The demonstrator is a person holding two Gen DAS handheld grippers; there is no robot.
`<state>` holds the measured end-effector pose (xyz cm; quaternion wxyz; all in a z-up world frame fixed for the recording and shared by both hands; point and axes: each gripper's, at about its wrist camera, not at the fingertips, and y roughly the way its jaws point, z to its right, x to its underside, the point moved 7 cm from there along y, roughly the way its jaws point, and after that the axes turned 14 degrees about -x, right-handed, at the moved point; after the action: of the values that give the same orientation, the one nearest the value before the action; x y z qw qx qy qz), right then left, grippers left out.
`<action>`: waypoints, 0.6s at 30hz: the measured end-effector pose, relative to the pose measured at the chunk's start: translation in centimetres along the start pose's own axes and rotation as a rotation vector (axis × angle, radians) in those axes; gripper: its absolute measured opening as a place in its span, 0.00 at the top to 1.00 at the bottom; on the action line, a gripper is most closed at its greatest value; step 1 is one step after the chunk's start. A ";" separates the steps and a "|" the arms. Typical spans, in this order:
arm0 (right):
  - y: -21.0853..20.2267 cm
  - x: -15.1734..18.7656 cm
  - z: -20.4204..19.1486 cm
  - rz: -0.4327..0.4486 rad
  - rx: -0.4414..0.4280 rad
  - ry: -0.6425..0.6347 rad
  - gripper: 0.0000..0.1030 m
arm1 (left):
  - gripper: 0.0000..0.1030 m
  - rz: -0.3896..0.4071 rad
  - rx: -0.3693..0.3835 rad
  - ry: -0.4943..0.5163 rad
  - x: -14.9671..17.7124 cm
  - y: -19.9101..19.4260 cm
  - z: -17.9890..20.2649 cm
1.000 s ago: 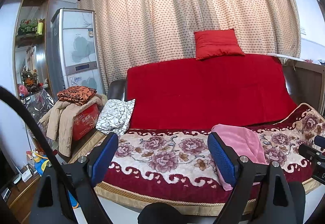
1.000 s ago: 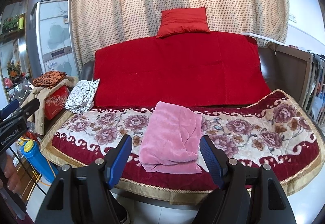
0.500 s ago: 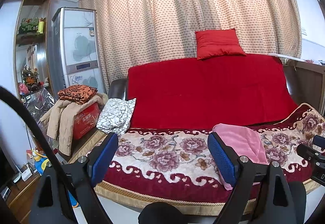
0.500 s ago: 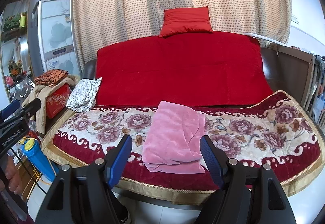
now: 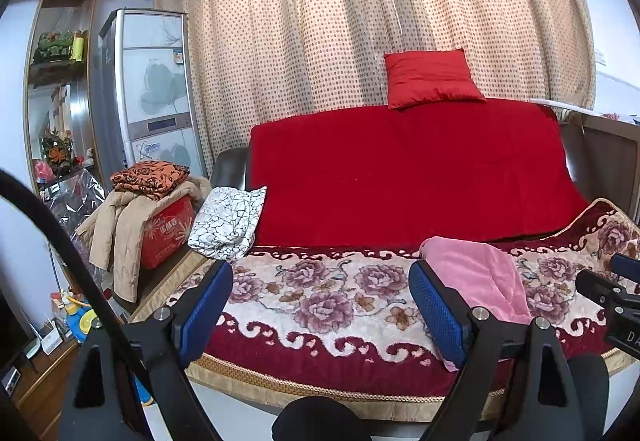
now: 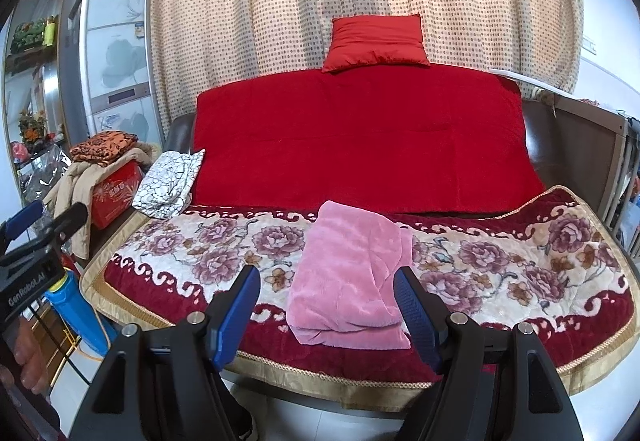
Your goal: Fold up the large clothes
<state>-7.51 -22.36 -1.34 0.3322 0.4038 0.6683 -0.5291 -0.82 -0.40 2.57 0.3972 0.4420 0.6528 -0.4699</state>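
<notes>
A pink garment (image 6: pixel 352 281) lies folded into a rectangle on the flowered blanket (image 6: pixel 500 269) that covers the sofa seat; in the left wrist view the same pink garment (image 5: pixel 480 277) shows to the right, partly behind a blue pad. My right gripper (image 6: pixel 326 297) hangs in front of the sofa's edge, open, with the garment seen beyond the gap and nothing touched. My left gripper (image 5: pixel 320 291) is also open and holds nothing, off the seat's left half. The left gripper's tip (image 6: pixel 44 225) shows at the right wrist view's left edge.
A red throw (image 6: pixel 360 137) covers the sofa back, with a red cushion (image 6: pixel 376 43) on top. A black-and-white cloth (image 6: pixel 170 179) lies at the seat's left end. Beside the sofa, a red box (image 5: pixel 166 237) carries a beige coat and an orange folded cloth (image 5: pixel 150 177). A blue bottle (image 6: pixel 76 313) stands on the floor.
Both views have shifted very slightly, as if the hands drifted a little. The pink garment lies as before and both grippers keep the same opening.
</notes>
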 end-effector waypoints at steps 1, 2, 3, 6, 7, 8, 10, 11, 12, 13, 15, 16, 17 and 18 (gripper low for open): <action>0.2 -0.1 0.0 -0.001 -0.001 0.000 0.29 | 0.13 -0.003 0.001 -0.001 0.0 0.2 0.1; 0.5 -0.2 -0.1 -0.003 -0.003 -0.001 0.29 | 0.13 -0.007 0.003 -0.001 0.0 0.5 0.2; 0.7 -0.3 -0.1 -0.005 -0.003 -0.004 0.29 | 0.13 -0.010 0.003 -0.001 0.0 0.7 0.3; 1.4 -0.4 -0.1 -0.013 0.002 -0.012 0.29 | 0.13 -0.020 0.003 0.003 0.0 1.3 0.7; 1.6 -0.4 0.0 -0.017 0.002 -0.014 0.29 | 0.13 -0.023 0.002 0.006 0.1 1.6 0.8; 1.9 -0.4 0.1 -0.021 0.002 -0.013 0.29 | 0.13 -0.026 0.000 0.008 0.0 1.8 1.1; 2.3 -0.4 0.3 -0.027 0.003 -0.010 0.29 | 0.13 -0.029 0.003 0.015 0.0 2.2 1.5; 2.5 -0.3 0.5 -0.031 0.002 -0.006 0.29 | 0.13 -0.030 0.000 0.020 -0.1 2.4 1.8; 2.7 -0.3 0.6 -0.033 0.002 -0.002 0.29 | 0.13 -0.032 0.000 0.021 -0.1 2.6 1.9; 3.1 -0.3 0.9 -0.037 0.000 0.002 0.29 | 0.13 -0.034 0.002 0.024 -0.1 2.8 2.1; 3.6 -0.4 1.3 -0.043 0.000 0.006 0.29 | 0.13 -0.037 0.002 0.029 -0.2 3.2 2.5; 3.7 -0.4 1.4 -0.045 -0.001 0.007 0.29 | 0.13 -0.038 0.000 0.031 -0.2 3.4 2.7; 4.0 -0.5 1.7 -0.047 -0.002 0.009 0.29 | 0.13 -0.041 0.002 0.036 -0.3 3.6 3.0; 4.2 -0.5 1.9 -0.049 -0.001 0.010 0.29 | 0.13 -0.043 0.003 0.041 -0.4 3.8 3.3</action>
<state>-3.51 -23.83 -3.16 0.3159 0.3901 0.6799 -0.5346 3.25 -3.02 1.12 0.3728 0.4379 0.6695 -0.4701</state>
